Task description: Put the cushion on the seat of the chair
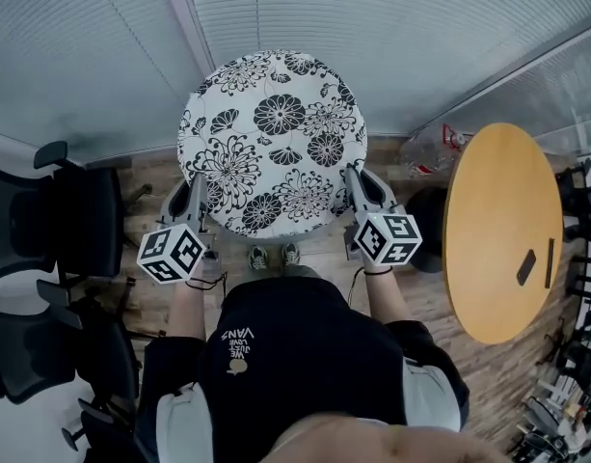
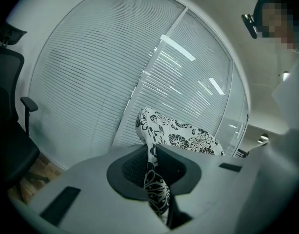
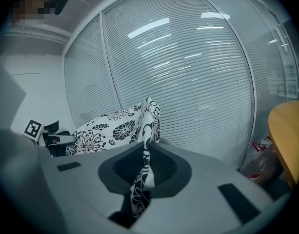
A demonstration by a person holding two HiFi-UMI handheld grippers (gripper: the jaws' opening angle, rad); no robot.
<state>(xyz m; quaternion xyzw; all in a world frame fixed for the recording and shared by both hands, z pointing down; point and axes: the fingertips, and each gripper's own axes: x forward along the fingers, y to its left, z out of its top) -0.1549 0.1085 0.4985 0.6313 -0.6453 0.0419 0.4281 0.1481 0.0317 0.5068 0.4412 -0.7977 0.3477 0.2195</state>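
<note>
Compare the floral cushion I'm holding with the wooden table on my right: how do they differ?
The round black-and-white floral fabric cushion is busily patterned; the round light-wood table is plain. The cushion hangs in the air, its edges pinched by the left gripper and right gripper; the table stands on the floor. The table bears a small dark object; the cushion bears nothing. Both are round.

Round wooden table [image 1: 497,230] at right — slatted blinds [image 1: 372,27] behind

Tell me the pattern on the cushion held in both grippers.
The cushion is white with black flowers and leaves, clearest in the head view.
</note>
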